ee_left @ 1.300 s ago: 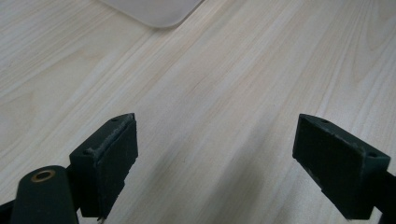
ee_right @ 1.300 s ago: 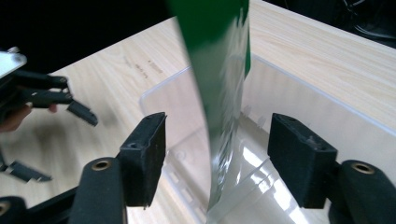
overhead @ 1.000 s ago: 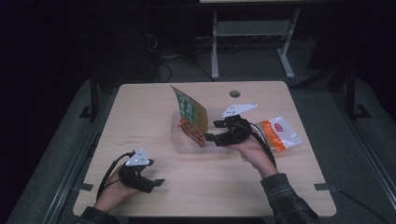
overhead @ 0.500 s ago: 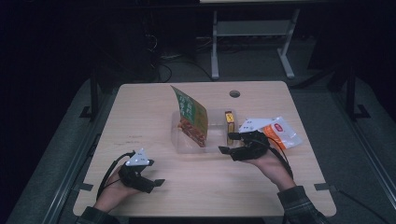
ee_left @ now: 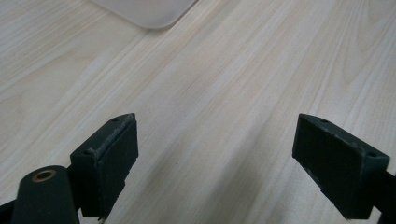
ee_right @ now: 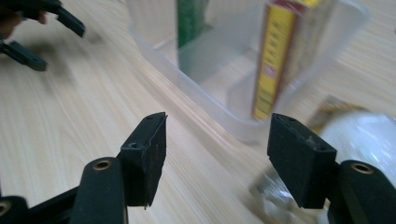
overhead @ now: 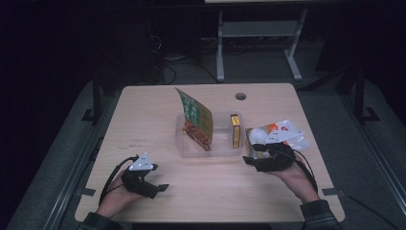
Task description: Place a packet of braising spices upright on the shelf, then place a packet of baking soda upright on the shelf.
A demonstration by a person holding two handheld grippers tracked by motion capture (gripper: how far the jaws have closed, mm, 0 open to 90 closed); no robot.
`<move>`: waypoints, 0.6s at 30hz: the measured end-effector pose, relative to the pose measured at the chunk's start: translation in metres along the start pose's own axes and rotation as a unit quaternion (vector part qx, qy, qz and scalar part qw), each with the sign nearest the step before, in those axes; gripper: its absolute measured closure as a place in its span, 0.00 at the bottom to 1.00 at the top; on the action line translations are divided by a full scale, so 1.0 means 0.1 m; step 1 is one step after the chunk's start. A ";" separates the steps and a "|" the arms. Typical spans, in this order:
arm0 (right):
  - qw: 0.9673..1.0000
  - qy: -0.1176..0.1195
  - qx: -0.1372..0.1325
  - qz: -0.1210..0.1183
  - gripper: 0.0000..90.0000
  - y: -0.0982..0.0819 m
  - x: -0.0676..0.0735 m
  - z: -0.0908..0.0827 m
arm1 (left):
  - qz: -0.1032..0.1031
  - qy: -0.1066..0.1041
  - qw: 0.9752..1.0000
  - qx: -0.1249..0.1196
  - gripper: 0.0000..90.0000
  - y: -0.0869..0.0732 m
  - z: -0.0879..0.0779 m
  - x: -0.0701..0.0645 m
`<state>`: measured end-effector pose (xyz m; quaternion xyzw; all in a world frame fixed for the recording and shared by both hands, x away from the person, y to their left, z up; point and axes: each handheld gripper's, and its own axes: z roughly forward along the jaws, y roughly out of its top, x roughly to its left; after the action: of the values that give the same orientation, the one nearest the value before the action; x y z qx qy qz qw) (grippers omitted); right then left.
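Two tongs on the bench (overhead: 143, 115), one clear plastic tub (overhead: 189, 151), two packs standing in it, one crinkly white snack bag (overhead: 282, 136) outside it. The right tongs (overhead: 251, 160) sit low just off the tub's near right corner, tips aimed left, body right up against the bag's near edge; whether they touch I can't tell. Jaws spread, nothing between them, pads clear in the right gripper view (ee_right: 212, 161) with only bare wood in the gap. The bag lies just behind and to the right of those tongs, partly hidden by the hand from above. The slim yellow box (overhead: 235, 130) stands upright at the tub's right end, just ahead of the right tongs. The tall green pouch (overhead: 196, 120) leans at the tub's left end, farther from them.

The left tongs (overhead: 160, 188) rest well to the left, near the bench's front edge, apart from the tub, jaws wide and empty; the left gripper view (ee_left: 215, 154) looks along them at wood grain, with one rounded tub corner (ee_left: 149, 11) at the top.

The right gripper view brings the yellow box (ee_right: 271, 60) close through the tub wall (ee_right: 205, 98), the bag (ee_right: 364, 135) as a white blur beside the right jaw, and the other tongs (ee_right: 42, 35) far off at top left. From above you get the whole layout
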<state>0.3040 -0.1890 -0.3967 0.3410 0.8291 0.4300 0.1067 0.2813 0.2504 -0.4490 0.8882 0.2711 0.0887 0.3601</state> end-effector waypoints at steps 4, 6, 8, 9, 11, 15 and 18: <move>1.000 -0.014 0.006 0.015 0.41 -0.10 -0.12 -0.03 | 0.003 0.000 1.000 0.001 0.15 0.00 0.00 0.00; 0.999 -0.022 0.011 0.026 0.42 -0.14 -0.17 -0.02 | 0.001 -0.001 1.000 0.003 0.15 0.00 0.00 0.00; 0.999 -0.025 0.017 0.033 0.45 -0.16 -0.22 0.00 | 0.003 -0.002 1.000 0.003 0.15 0.00 0.01 0.00; 0.999 -0.028 0.021 0.039 0.51 -0.17 -0.25 0.02 | 0.004 -0.001 1.000 0.003 0.15 0.00 0.01 0.00; 0.997 -0.044 0.031 0.051 0.66 -0.18 -0.30 0.05 | 0.005 -0.001 1.000 0.003 0.15 0.01 0.01 0.00; 0.995 -0.060 0.034 0.066 0.90 -0.18 -0.40 0.11 | 0.004 -0.003 1.000 0.003 0.16 0.01 0.02 -0.02; 0.995 -0.067 0.035 0.064 1.00 -0.14 -0.46 0.14 | 0.005 -0.004 1.000 0.005 0.16 0.01 0.02 -0.02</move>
<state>0.3386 -0.2158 -0.4219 0.4255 0.8110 0.3825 0.1224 0.2809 0.2472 -0.4496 0.8917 0.2661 0.0853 0.3560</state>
